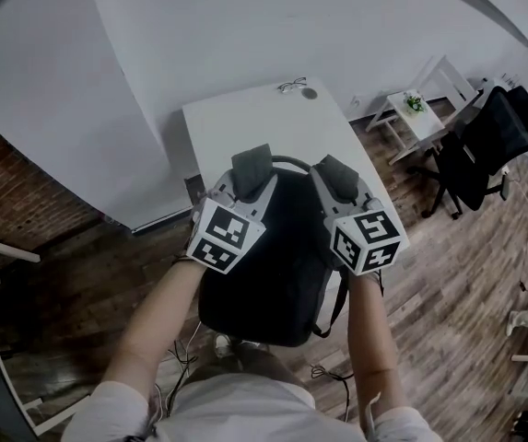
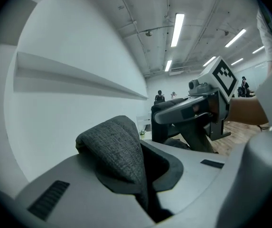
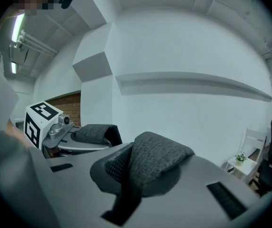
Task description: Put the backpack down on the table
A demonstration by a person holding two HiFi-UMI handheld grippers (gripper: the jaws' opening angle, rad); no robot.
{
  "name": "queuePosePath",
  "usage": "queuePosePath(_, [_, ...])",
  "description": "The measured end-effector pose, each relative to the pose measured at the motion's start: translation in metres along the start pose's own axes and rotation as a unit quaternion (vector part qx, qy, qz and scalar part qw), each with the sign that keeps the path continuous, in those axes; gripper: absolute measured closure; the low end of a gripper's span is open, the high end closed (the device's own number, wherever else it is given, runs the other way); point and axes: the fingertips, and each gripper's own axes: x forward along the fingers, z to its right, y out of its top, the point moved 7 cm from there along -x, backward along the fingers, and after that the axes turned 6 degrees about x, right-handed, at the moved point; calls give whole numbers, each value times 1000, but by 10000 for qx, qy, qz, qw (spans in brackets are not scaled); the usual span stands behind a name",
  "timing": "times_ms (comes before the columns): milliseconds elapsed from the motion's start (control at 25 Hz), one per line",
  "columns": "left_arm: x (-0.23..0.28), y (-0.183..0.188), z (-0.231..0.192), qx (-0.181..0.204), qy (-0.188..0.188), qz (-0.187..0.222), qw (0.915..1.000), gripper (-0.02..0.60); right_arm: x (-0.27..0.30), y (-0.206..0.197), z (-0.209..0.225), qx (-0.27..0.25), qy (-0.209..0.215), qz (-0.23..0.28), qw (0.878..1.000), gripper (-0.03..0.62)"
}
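A black backpack [image 1: 273, 265] hangs from both grippers over the near end of the white table [image 1: 236, 122]. My left gripper [image 1: 250, 168] is shut on a grey woven shoulder strap [image 2: 117, 146], which bulges up between its jaws in the left gripper view. My right gripper [image 1: 339, 175] is shut on the other strap [image 3: 157, 158] in the same way. The two grippers sit side by side at the top of the pack, with its carry handle [image 1: 287, 162] arching between them. The pack's underside and whether it touches the table are hidden.
A pair of glasses [image 1: 291, 85] and a small round object [image 1: 310, 92] lie at the table's far end by the white wall. A black office chair [image 1: 480, 145] and a small white side table with a plant [image 1: 414, 107] stand to the right on the wooden floor.
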Motion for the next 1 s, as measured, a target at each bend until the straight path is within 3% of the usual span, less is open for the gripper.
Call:
queuePosePath(240, [28,-38,-4,-270,-139,-579,9979,557,21,-42,15,35,-156,-672,9976,549])
queuePosePath(480, [44,-74,-2,-508,-224,-940,9940,502,39,-86,31,164,-376,-1227,9916,545])
queuePosePath(1000, [62,-110,-2,-799,-210,-1492,9853,424,43,-127,52,600,-547,-2060,9752,392])
